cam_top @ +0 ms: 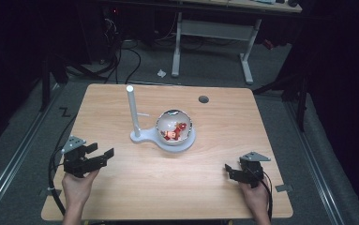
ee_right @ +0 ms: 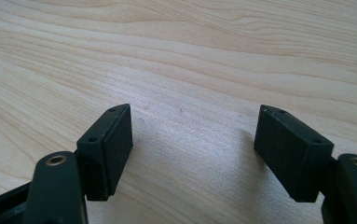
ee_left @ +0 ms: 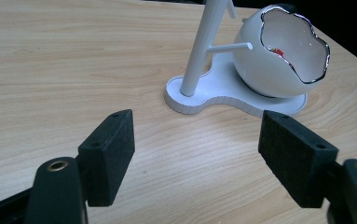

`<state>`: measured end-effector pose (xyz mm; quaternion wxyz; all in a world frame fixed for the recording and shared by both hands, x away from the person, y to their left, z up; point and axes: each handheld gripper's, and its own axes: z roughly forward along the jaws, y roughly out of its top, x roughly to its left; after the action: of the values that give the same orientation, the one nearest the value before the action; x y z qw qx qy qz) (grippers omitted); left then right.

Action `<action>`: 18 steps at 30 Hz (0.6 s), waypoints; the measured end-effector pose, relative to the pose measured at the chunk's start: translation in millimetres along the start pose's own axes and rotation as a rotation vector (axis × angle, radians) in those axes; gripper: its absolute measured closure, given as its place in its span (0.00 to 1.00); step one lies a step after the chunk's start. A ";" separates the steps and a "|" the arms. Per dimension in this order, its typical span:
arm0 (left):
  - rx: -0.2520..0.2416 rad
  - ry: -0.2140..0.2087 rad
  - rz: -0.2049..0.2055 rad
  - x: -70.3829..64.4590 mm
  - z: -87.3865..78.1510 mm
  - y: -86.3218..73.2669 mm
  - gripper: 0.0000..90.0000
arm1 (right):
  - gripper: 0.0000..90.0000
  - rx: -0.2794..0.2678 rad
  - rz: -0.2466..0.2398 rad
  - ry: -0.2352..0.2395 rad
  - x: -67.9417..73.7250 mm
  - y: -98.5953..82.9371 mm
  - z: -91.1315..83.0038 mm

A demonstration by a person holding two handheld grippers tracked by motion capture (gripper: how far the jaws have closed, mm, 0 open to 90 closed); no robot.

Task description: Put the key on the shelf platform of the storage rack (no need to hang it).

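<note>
While wood grain runs, eggshell bowl [ee_left: 278, 51] gleams.

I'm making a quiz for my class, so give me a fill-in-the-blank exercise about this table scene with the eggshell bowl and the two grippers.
1. The white eggshell-shaped ceramic bowl rests on a flat white stand beside an upright white ____.
2. Both the left gripper and the right gripper have their fingers ____.
3. The light wooden table has a round ____ near its far edge.

Missing words: post; open; hole
</note>
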<state>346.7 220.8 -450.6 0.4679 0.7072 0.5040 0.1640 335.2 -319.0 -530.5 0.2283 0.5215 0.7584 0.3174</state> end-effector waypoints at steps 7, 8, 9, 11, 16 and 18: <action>0.012 -0.001 -0.003 -1.8 6.9 -8.6 0.30 | 0.31 0.000 0.000 0.000 0.0 0.0 0.0; 0.015 -0.002 -0.004 -2.0 8.1 -9.8 0.30 | 0.31 0.000 0.000 0.000 0.0 0.0 0.0; 0.018 -0.004 -0.006 -2.2 9.4 -11.2 0.30 | 0.31 0.000 0.000 0.000 0.0 0.0 0.0; 0.029 -0.002 -0.006 -3.0 12.3 -14.0 0.30 | 0.31 0.000 0.000 0.000 0.0 0.0 0.0; 0.042 0.003 -0.005 -3.7 18.4 -20.9 0.30 | 0.31 0.000 0.000 0.000 0.0 0.0 0.0; 0.046 -0.002 -0.013 -3.3 20.9 -23.6 0.30 | 0.31 0.000 0.000 0.000 0.0 0.0 0.0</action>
<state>346.7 208.9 -479.9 0.4531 0.7147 0.5116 0.1487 335.1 -319.0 -530.5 0.2282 0.5214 0.7585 0.3174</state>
